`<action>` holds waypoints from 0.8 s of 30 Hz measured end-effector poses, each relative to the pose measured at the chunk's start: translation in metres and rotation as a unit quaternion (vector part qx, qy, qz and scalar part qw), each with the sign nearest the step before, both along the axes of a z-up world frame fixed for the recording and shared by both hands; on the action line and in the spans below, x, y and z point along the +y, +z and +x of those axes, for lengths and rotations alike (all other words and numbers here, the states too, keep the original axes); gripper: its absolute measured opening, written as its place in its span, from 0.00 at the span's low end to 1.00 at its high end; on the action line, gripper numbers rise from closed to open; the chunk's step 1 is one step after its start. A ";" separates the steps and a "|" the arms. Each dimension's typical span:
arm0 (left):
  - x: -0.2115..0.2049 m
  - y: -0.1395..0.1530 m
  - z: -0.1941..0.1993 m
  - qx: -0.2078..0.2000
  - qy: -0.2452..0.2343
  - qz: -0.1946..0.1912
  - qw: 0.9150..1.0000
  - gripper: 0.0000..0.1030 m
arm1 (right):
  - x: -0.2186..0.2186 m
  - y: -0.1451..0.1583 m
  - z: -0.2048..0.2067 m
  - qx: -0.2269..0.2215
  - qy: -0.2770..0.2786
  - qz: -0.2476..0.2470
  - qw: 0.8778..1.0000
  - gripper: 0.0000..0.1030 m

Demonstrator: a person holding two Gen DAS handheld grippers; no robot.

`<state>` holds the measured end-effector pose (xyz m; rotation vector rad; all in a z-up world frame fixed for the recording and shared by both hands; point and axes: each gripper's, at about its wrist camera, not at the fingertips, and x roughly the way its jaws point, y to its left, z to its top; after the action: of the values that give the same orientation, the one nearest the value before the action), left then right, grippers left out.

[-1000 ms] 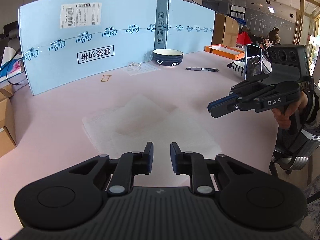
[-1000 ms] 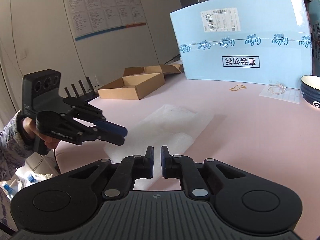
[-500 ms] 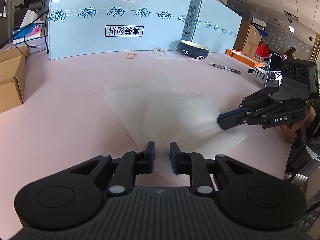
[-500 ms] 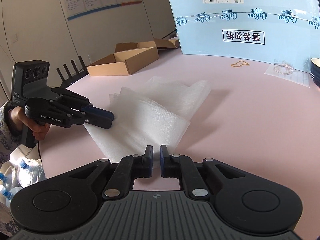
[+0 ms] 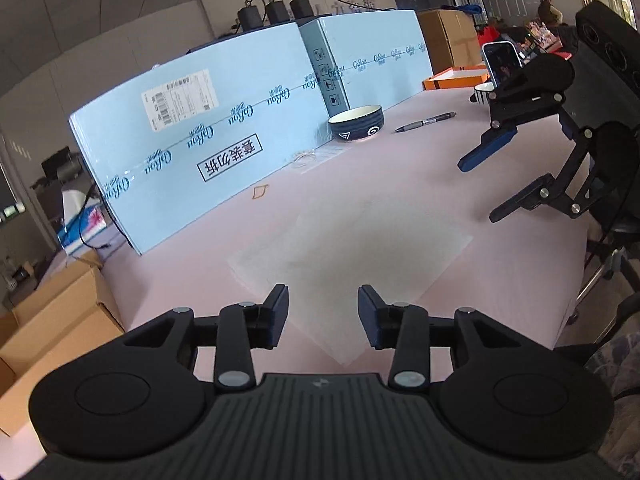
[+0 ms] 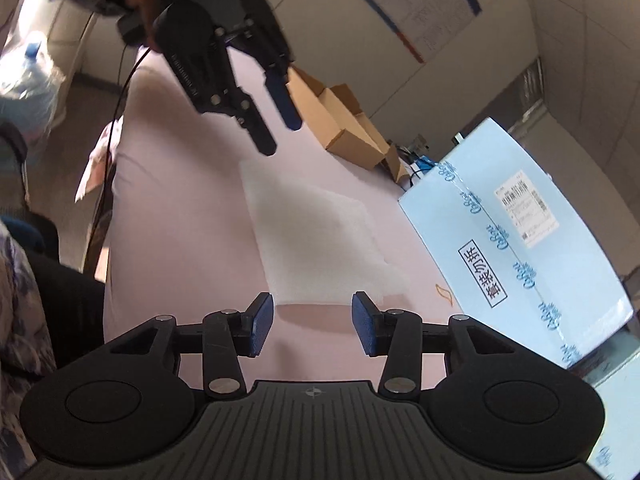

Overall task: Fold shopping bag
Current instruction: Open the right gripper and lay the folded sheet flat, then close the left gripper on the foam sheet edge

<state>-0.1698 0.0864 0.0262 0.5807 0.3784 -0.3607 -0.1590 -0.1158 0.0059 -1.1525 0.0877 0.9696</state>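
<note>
Blue box [image 5: 192, 152] walls the table's [image 5: 400, 168] far side.

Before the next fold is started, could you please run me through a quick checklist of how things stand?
1. Left claw open, nothing held: ok.
2. Right claw open, nothing held: ok.
3. Shopping bag lying flat on the pink table: ok.
4. Both claws clear of the bag, not touching it: ok.
5. Bowl, pen and rubber band lie apart from the bag: ok.
6. Layer edges lined up neatly: cannot tell, the film is too pale.
</note>
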 end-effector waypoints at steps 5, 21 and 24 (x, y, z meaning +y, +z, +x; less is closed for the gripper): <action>-0.009 -0.014 0.002 0.009 -0.041 0.097 0.994 0.35 | 0.012 -0.011 0.004 -0.067 0.067 -0.100 0.991 0.39; -0.015 -0.036 -0.006 -0.038 -0.143 0.271 0.951 0.53 | 0.028 -0.029 0.006 -0.101 0.112 -0.155 0.976 0.16; -0.016 -0.035 -0.007 -0.039 -0.143 0.266 0.953 0.58 | 0.029 -0.032 0.006 -0.101 0.116 -0.155 0.976 0.04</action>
<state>-0.1772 0.0702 -0.0084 1.1814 0.3142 -0.5158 -0.1530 -0.0864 -0.0258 -1.5698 -0.0621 1.0623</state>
